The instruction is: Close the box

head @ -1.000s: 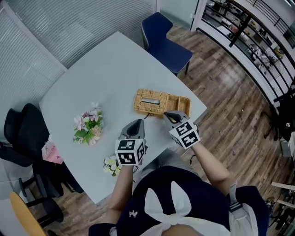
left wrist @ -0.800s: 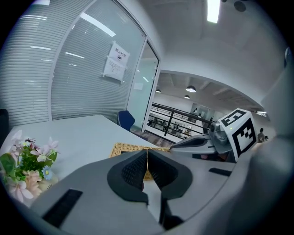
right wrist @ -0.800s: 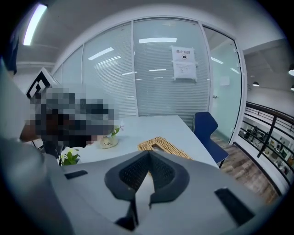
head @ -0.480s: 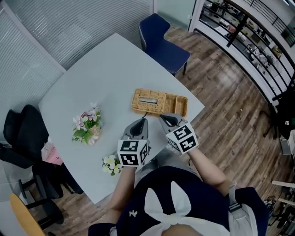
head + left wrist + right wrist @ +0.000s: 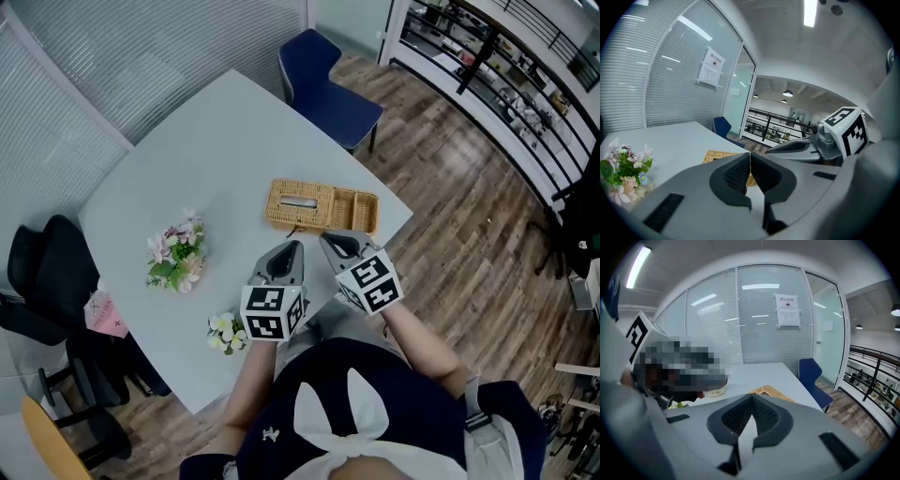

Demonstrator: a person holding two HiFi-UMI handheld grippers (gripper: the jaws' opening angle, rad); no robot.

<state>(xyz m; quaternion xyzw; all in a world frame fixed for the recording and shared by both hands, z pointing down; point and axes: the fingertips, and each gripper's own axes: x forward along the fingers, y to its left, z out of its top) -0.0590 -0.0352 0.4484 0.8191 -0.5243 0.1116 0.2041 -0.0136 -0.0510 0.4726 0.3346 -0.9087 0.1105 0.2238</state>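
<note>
Head view, table: a pale table [image 5: 216,141] fills the middle, with wooden floor [image 5: 469,206] to its right.
Head view, box: the woven box [image 5: 321,206] lies near the table's right edge. Its left part has a slotted top, and its right part shows open compartments.
Head view, left gripper: the left gripper [image 5: 292,246] points away from the person, its tip just on the near side of the box.
Head view, right gripper: the right gripper [image 5: 324,236] is beside it, tip also close to the box's near side. Whether either tip touches the box cannot be told here.
Head view, other things: flowers [image 5: 178,251] stand left of the box, a small flower pot [image 5: 225,333] sits at the near edge, a blue chair [image 5: 328,84] is at the far side and a black chair [image 5: 47,272] at the left.

Left gripper view, claw: the left gripper [image 5: 750,153] has its jaws pressed together with nothing between them.
Left gripper view, box: the box [image 5: 717,156] lies on the table beyond the tips, apart from them.
Left gripper view, surroundings: the flowers [image 5: 621,171] are at the left and the right gripper at the right.

Right gripper view, claw: the right gripper [image 5: 752,397] has its jaws closed, empty.
Right gripper view, box: the box [image 5: 771,391] lies past the tips, untouched.
Right gripper view, surroundings: the blue chair [image 5: 813,376] is at the far right and a paper notice [image 5: 787,311] hangs on the glass wall.
</note>
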